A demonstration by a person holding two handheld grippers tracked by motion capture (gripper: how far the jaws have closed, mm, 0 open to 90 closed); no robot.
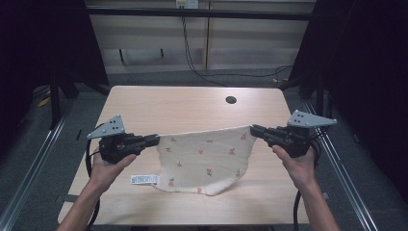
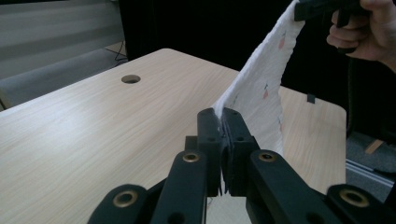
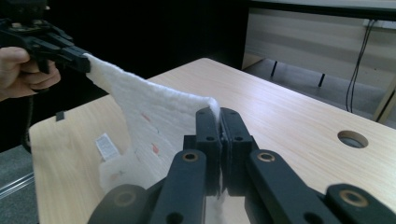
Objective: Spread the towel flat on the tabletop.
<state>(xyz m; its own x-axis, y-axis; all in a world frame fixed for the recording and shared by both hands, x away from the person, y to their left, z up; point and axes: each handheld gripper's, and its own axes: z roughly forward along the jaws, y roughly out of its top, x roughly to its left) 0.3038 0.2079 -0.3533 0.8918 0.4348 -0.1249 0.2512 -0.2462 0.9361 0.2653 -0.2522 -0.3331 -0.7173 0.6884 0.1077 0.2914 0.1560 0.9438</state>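
A cream cloth [image 1: 204, 159] with small red flower prints hangs stretched between both grippers above the wooden table [image 1: 192, 106]. My left gripper [image 1: 155, 139] is shut on the cloth's left top corner, and my right gripper [image 1: 254, 130] is shut on its right top corner. The cloth's lower edge sags onto the table near the front, where a white label [image 1: 143, 179] lies flat. In the left gripper view the cloth [image 2: 261, 84] runs up from my shut jaws to the other gripper [image 2: 322, 8]. In the right gripper view the cloth [image 3: 149, 116] spans over to the left gripper [image 3: 77, 58].
A round cable hole [image 1: 231, 100] sits in the table's far right part. Black cables [image 1: 202, 72] trail on the floor behind the table. Metal rails [image 1: 346, 178] run along both sides. Dark curtains stand at the left and right.
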